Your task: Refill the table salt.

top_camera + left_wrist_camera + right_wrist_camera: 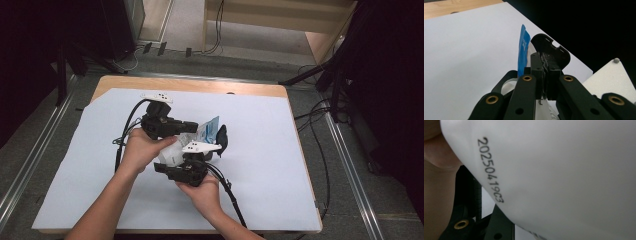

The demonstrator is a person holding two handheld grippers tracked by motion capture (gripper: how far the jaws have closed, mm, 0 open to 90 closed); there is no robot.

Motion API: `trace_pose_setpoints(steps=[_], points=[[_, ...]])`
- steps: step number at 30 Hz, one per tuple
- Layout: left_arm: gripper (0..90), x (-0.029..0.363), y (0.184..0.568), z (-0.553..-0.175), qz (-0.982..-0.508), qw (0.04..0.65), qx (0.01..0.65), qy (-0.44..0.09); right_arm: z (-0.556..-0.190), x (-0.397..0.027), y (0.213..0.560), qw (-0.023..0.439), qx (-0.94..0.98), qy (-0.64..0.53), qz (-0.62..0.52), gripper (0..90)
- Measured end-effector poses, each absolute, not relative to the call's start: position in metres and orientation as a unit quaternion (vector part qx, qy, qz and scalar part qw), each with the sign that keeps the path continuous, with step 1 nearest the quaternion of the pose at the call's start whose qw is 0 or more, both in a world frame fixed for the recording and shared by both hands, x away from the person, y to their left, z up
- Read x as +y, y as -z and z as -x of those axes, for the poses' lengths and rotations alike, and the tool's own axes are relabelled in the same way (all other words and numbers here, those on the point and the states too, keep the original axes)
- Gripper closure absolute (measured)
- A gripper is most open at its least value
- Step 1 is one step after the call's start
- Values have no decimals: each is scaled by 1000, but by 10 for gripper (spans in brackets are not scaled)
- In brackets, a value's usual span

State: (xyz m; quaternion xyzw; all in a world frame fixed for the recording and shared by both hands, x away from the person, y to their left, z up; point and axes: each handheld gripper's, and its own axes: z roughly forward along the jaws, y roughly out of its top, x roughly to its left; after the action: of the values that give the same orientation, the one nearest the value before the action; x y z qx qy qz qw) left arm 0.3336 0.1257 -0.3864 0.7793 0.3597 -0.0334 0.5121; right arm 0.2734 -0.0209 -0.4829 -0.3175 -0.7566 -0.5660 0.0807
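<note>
1. Our left tool (545,72) has its jaws pressed together on the thin top edge of a white packet (172,150) with a blue top (523,50); the left gripper view shows the pads meeting with crinkled film between them.
2. Our right tool (212,150) sits just below and beside it, gripping the packet's white body (561,175), which presses right up against its camera. We judge it pinches the body, though the pads themselves are hidden there.
3. The packet is held up between the two tools over the middle of the surface (260,150), which a pale sheet covers; we cannot tell whether its lower end touches the sheet.
4. The step in hand looks like tearing or pulling the top open. To do it well, we should keep the right tool firm on the body, hold the left pinch on the seal edge, and pull the tools apart steadily so the film parts rather than slips.
5. The high view gives us both hands, the trailing cables and how close together the tools are.
6. The left gripper view alone shows the pinch itself; the right gripper view shows a printed date code (490,170) on the white film and a bit of hand.
</note>
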Motion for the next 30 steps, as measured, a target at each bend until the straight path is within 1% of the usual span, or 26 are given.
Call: trace_pose_setpoints(steps=[8,14,19,23,26,30], points=[[895,124,386,-333,-786,505,355,26,-275,-21,483,72,-760,563,316,665],[900,123,383,-329,-786,509,350,0,-276,-21,482,71,-759,565,317,659],[900,125,383,-330,-781,514,354,-4,-275,-22,482,71,-757,566,318,630],[900,126,385,-331,-781,514,356,-1,-273,-21,481,59,-761,562,318,604],[900,127,386,-332,-780,513,358,-2,-270,-21,481,47,-765,557,320,605],[900,127,386,-334,-778,514,361,0,-269,-21,480,43,-765,554,325,616]])
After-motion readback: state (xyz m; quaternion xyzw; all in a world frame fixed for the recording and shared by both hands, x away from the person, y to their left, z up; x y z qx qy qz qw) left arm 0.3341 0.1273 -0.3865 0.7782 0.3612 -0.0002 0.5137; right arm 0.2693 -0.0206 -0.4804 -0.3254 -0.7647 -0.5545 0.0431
